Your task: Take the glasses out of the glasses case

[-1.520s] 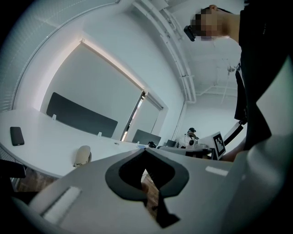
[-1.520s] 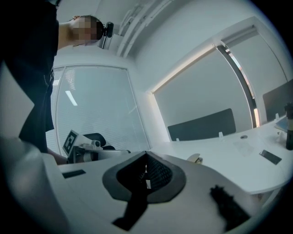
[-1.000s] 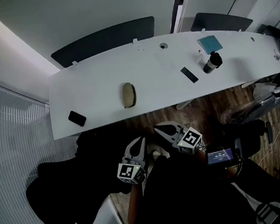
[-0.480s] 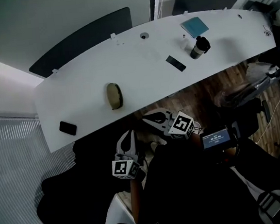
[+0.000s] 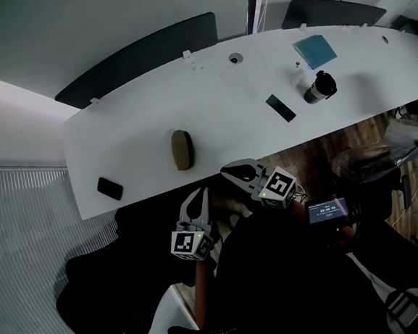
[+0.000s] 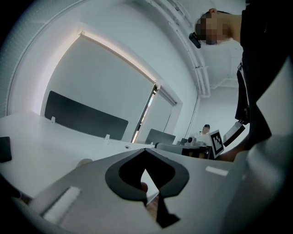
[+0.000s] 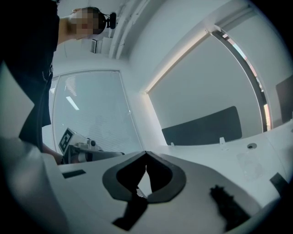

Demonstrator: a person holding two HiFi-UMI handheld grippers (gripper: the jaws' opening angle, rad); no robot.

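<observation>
A long white table (image 5: 133,126) is seen in the head view, and a tan oval case (image 5: 182,149) is laid near its front edge. Left of the case, closer to that edge, a black phone (image 5: 110,188) is laid flat. Well right of the case a flat black slab (image 5: 281,108) is set aslant, with a dark cup (image 5: 319,87) stood just past it. A teal notebook (image 5: 314,50) is laid farther back. A round grommet (image 5: 235,58) is set behind and right of the case.

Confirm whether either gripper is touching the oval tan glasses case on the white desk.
No: the oval tan glasses case lies alone on the white desk, well apart from the left gripper and the right gripper.
</observation>
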